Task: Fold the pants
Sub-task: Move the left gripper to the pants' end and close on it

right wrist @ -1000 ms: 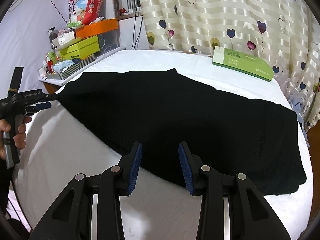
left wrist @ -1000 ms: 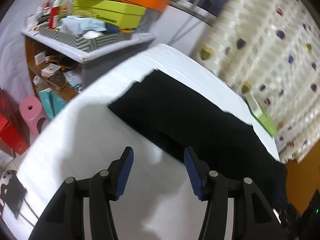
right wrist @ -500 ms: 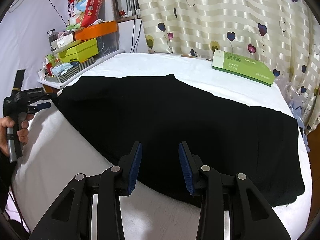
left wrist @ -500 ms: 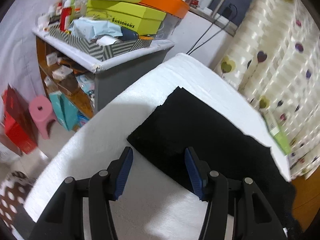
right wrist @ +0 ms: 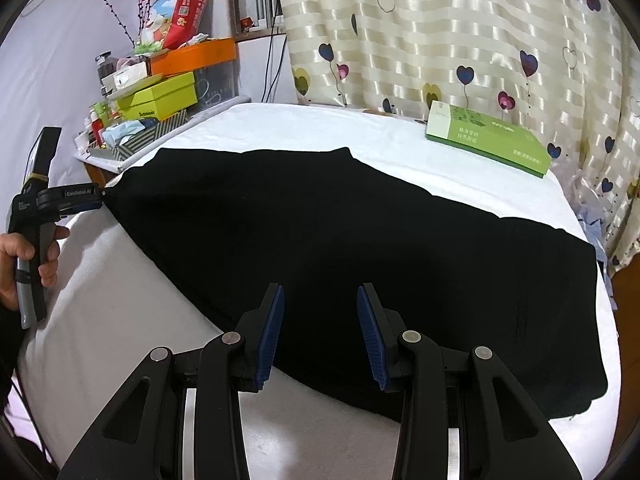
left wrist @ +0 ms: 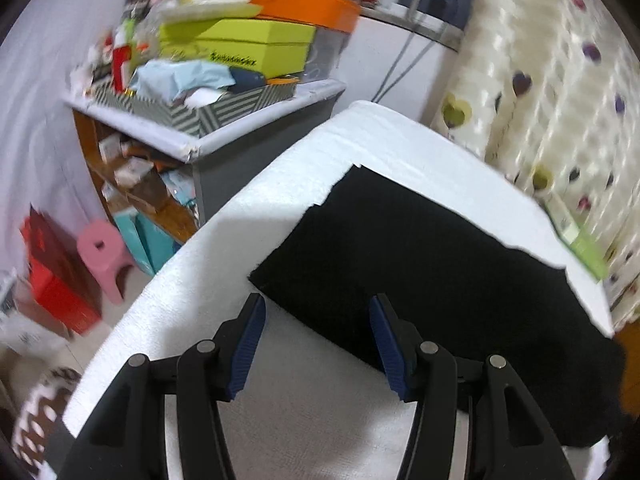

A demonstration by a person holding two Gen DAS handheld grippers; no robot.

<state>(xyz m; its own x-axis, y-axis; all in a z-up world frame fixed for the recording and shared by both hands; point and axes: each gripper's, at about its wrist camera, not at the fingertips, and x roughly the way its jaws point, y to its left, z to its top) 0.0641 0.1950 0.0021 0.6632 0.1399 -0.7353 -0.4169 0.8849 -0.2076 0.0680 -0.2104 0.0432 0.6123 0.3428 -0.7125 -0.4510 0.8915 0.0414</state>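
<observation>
Black pants [right wrist: 340, 232] lie spread flat across the white bed [right wrist: 120, 312], long side running left to right. My right gripper [right wrist: 320, 332] hangs open just over their near edge, with nothing pinched between its blue pads. My left gripper [right wrist: 98, 199], held by a hand [right wrist: 24, 256], sits at the pants' left corner. In the left wrist view the left gripper [left wrist: 318, 336] is open. The edge of the pants [left wrist: 420, 260] runs between its fingers, and the pads do not press on the cloth.
A green box [right wrist: 488, 140] lies at the bed's far right edge, against a heart-print curtain [right wrist: 460, 40]. Left of the bed stands a cluttered shelf [left wrist: 224, 92] with stacked yellow and orange boxes. A pink stool [left wrist: 104, 252] and red bags are on the floor below.
The left wrist view has swung and shifted around the pants' left corner, which now sits closer to the fingertips. Both pairs of jaws keep the same width. The right gripper has not moved.
</observation>
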